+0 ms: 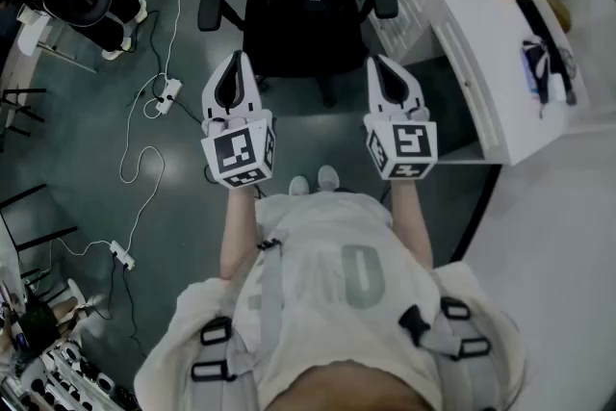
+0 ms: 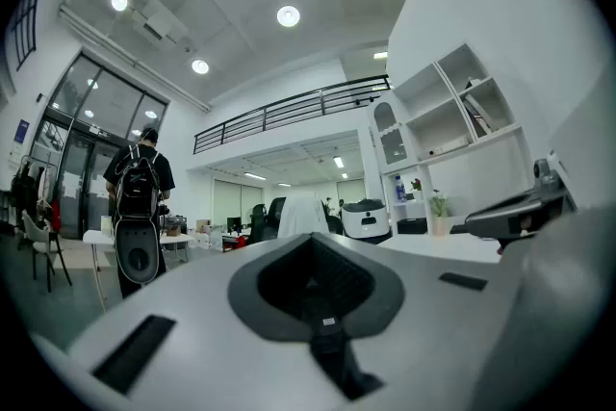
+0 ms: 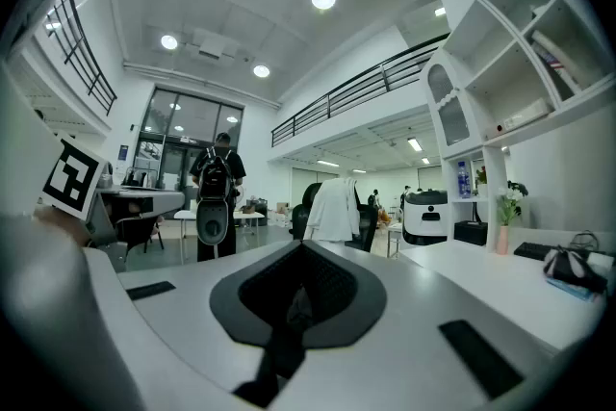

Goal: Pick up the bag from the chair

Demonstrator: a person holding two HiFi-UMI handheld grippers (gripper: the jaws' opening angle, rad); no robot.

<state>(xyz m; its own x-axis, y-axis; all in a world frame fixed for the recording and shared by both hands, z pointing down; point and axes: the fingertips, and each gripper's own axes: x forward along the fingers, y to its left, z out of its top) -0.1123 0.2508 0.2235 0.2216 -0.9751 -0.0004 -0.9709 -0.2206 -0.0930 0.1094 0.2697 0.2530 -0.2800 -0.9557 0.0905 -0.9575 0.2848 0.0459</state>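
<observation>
step: approach, before any reach; nothing picked up yet.
left gripper (image 1: 235,61): jaws pressed together, nothing between them, held level and aimed at the chair.
right gripper (image 1: 382,64): the same, closed up and empty, level, beside the left one with a gap between them.
chair (image 1: 213,5): black office chair straight ahead of both grippers, near but not touched; white desk (image 1: 452,34) just to its right.
bag: probably the dark mass with a small white tag on the seat (image 1: 310,12). It is black on black in the head view, so its outline and any handle are unclear.
gripper views: both look over the chair to the room; a white garment (image 3: 337,207) hangs on the chair back, and the seat is hidden below the jaws.
next move: step in, tip one gripper down toward the seat, open its jaws, then find a strap or top edge to close on.
risk: catching the garment or an armrest instead of the bag.
</observation>
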